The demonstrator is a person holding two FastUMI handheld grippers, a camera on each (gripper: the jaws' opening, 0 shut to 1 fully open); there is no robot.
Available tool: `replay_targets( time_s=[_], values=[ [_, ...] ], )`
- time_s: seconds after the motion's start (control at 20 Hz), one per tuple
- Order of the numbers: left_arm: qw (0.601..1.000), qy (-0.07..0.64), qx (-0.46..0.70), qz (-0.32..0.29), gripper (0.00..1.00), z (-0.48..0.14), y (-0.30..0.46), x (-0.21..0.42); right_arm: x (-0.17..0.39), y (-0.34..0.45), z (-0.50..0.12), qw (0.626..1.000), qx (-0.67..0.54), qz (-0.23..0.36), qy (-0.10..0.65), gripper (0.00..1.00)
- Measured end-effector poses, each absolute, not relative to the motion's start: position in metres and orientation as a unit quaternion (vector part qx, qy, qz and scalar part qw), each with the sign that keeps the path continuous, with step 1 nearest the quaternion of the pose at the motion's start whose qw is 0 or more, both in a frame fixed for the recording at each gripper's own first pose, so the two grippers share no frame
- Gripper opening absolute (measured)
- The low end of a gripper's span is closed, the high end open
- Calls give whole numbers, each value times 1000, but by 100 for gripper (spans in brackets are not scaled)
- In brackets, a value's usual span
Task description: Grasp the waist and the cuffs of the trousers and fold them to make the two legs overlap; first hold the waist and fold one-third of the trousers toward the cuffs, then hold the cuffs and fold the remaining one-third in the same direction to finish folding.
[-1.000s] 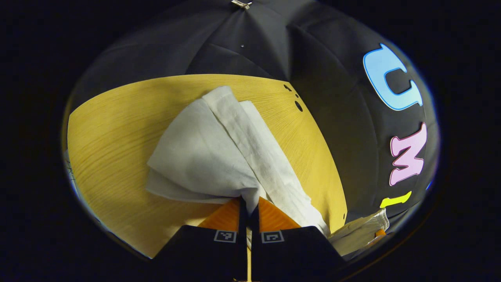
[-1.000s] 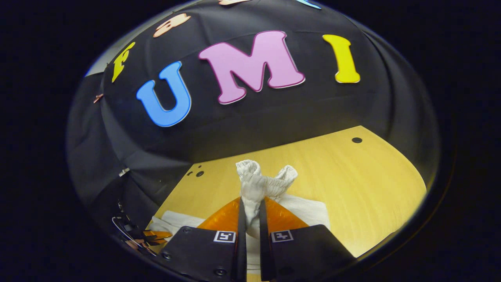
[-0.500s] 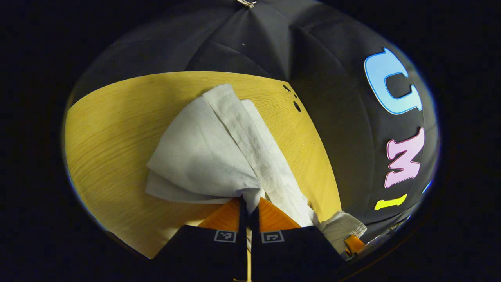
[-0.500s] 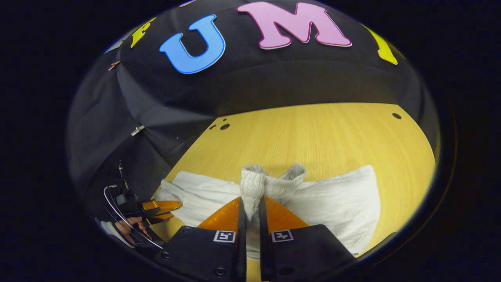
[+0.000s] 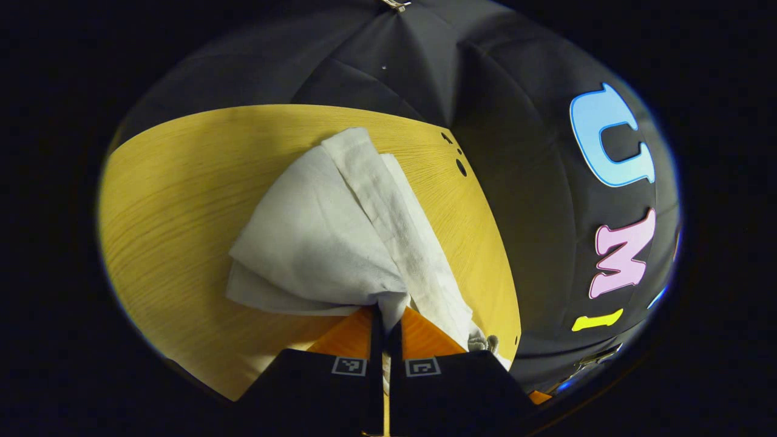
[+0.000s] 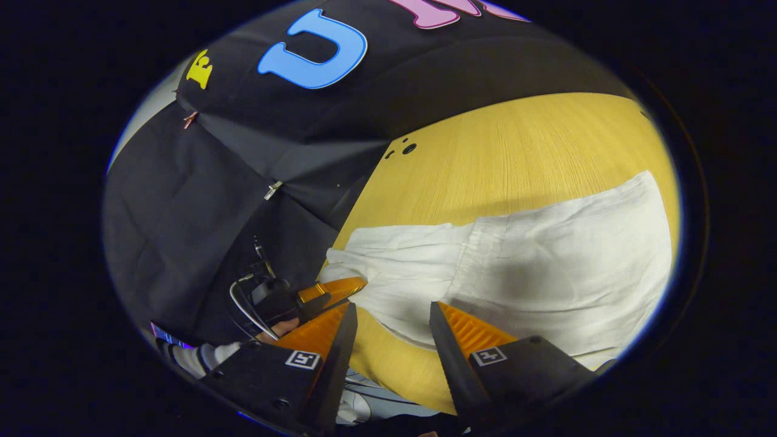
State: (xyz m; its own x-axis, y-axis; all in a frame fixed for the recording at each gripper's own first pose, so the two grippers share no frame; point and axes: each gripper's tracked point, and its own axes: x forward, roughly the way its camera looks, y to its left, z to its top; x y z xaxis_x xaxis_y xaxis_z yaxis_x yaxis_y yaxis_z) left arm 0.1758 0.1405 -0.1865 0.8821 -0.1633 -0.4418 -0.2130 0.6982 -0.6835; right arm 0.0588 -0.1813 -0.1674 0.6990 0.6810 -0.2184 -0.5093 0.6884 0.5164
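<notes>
The white trousers [image 5: 328, 230] lie folded on the yellow wooden table [image 5: 176, 200]. My left gripper [image 5: 383, 315] is shut on one end of them, and the cloth fans out ahead of its fingers. In the right gripper view the trousers [image 6: 546, 261] lie flat across the table [image 6: 498, 152]. My right gripper [image 6: 393, 312] stands open just in front of their near edge, with nothing between its fingers. The left gripper [image 6: 331, 290] shows there too, pinching the cloth's left end, held by a hand [image 6: 276, 329].
The black cloth wall [image 5: 425, 67] closes off the table's far side. Small dark holes [image 6: 408, 147] mark the table corner near the wall. Bare tabletop lies left of the trousers in the left gripper view.
My right gripper has opened and let go of the bunched waistband, which now lies down flat on the trousers. The right gripper has drawn back and turned. The left gripper keeps its hold.
</notes>
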Motion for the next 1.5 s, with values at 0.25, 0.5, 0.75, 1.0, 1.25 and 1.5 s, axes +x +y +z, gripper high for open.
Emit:
replay_targets(
  time_s=[0.25, 0.5, 0.75, 1.0, 1.25, 1.5],
  values=[
    [896, 239, -375, 22, 9, -184, 146, 175, 50, -246, -171, 907, 243, 287, 186, 75],
    [905, 210, -369, 7, 9, -150, 129, 172, 45, -326, -193, 917, 277, 221, 182, 76],
    [933, 172, -316, -21, 9, -104, 94, 171, 38, -392, -218, 916, 315, 172, 179, 76],
    [960, 147, -221, -86, 8, -58, 16, 168, 44, -435, -209, 915, 341, 145, 161, 76],
    [966, 153, -160, -134, 8, -47, -57, 162, 42, -466, -210, 912, 361, 128, 149, 76],
    [968, 173, -52, -177, 12, -59, -115, 147, 41, -492, -210, 907, 382, 109, 138, 76]
  ],
)
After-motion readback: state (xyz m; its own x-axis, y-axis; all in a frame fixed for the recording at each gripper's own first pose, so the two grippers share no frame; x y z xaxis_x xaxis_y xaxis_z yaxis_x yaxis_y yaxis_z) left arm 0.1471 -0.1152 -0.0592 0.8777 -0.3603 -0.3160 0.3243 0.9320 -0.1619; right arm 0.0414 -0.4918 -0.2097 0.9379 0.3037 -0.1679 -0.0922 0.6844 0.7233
